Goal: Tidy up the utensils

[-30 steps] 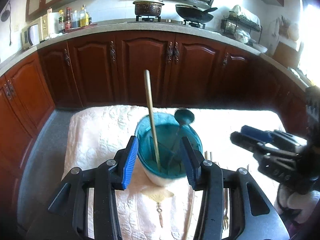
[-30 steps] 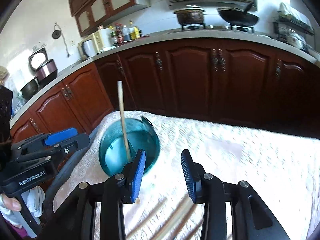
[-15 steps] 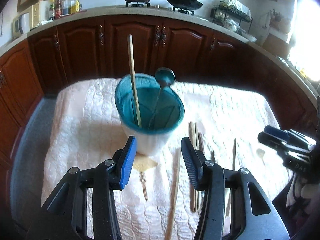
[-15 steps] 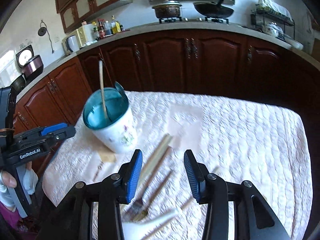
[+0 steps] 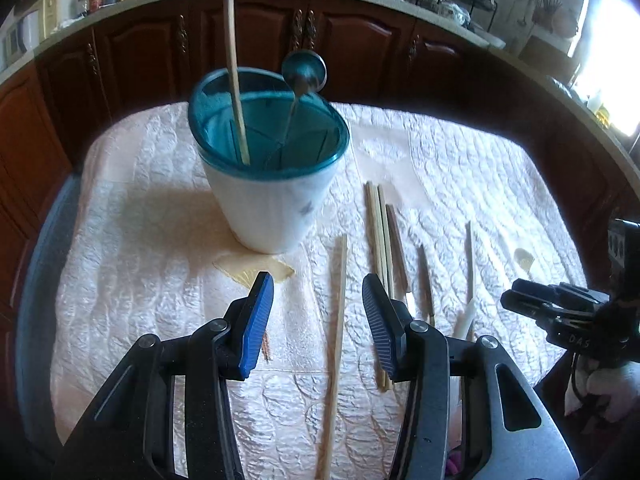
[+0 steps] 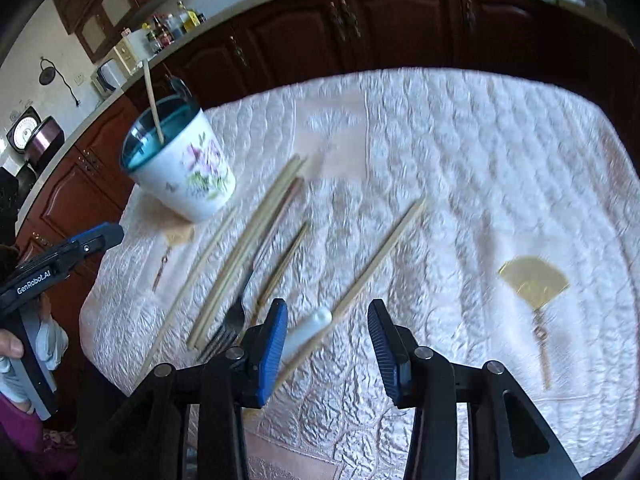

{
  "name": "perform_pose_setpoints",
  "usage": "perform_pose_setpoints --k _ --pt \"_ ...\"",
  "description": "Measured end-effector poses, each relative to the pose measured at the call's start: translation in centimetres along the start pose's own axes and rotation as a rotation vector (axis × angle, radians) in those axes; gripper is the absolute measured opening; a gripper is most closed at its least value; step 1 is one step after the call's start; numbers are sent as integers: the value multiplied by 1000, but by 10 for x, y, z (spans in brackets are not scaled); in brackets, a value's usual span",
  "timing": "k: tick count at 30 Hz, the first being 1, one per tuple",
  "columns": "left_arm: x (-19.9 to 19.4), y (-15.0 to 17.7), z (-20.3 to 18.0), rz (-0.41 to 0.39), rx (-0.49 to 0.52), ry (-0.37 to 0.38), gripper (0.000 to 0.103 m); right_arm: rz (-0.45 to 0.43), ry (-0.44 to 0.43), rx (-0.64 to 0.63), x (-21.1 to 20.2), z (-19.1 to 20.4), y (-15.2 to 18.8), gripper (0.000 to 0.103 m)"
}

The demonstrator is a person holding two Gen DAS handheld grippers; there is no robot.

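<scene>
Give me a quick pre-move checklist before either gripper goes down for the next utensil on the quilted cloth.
1. Left gripper empty, jaws apart: ok.
2. Right gripper empty, jaws apart: ok.
3. Single pale wooden chopstick lies between the left jaws' line, untouched: ok.
4. White-handled utensil sits off-centre, close to the right gripper's left pad: not ok.
5. White floral cup with teal insert upright, with room left beside the wooden chopstick and metal spoon standing in it: ok.
6. Black metal fork overlaps neighbouring sticks: cannot tell, the view is blurred.
</scene>
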State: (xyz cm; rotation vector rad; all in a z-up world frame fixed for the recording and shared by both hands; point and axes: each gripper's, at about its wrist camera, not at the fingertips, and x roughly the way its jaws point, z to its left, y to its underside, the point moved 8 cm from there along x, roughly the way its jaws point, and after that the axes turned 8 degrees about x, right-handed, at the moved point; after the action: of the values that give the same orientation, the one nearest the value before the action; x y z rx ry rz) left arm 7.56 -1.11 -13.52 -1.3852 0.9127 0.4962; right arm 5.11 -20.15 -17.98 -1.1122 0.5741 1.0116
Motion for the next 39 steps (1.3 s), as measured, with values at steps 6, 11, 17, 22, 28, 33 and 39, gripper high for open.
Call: perform_pose_setpoints --k 6,11,17,22,28,33,39 --pt "17 11 -6 48 26 -4 46 66 -40 27 20 -1 15 26" --pt "24 15 -5 73 22 0 46 110 -92 0 28 15 22 24" --pt "25 14 -3 66 23 -4 46 203 -177 0 38 33 36 24" --pt "27 15 -1 72 17 -4 46 239 -180 9 46 35 44 24" --pt "31 15 -3 79 16 0 46 204 -149 90 48 22 31 24" --pt "41 15 -9 95 24 7 46 156 -132 145 54 11 14 25" --pt "65 25 -17 157 23 23 45 121 -132 139 62 15 5 25"
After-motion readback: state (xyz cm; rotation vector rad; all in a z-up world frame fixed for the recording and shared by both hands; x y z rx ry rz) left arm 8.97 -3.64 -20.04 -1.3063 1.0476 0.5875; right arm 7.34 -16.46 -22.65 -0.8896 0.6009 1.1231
